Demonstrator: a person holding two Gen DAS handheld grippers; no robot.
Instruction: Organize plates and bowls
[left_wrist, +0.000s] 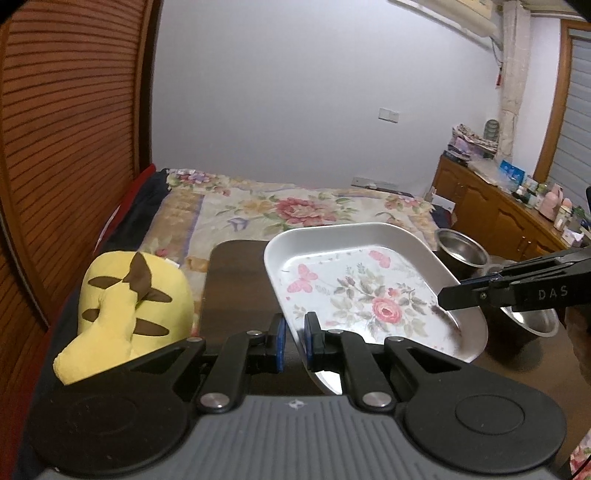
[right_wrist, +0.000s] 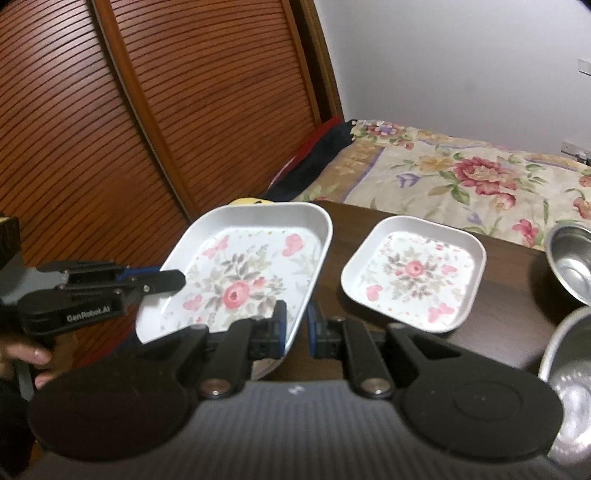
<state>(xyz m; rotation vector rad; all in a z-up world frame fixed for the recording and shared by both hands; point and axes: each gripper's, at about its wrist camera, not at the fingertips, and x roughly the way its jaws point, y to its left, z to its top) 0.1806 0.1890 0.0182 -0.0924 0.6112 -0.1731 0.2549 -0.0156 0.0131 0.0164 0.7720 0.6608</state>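
A large white floral plate (left_wrist: 362, 291) is held above the dark wooden table (left_wrist: 240, 280) by both grippers. My left gripper (left_wrist: 294, 341) is shut on its near-left rim. My right gripper (right_wrist: 294, 326) is shut on the opposite rim; it shows from the side in the left wrist view (left_wrist: 461, 295). The same plate shows in the right wrist view (right_wrist: 243, 277), with the left gripper (right_wrist: 166, 280) on its left edge. A smaller white floral plate (right_wrist: 413, 273) lies flat on the table to the right. Steel bowls (right_wrist: 572, 258) stand at the table's right end.
A yellow plush toy (left_wrist: 125, 306) lies left of the table. A bed with a floral quilt (left_wrist: 295, 210) is behind it. A slatted wooden door (right_wrist: 147, 110) is on the left. A wooden cabinet (left_wrist: 498, 210) with clutter stands at the far right.
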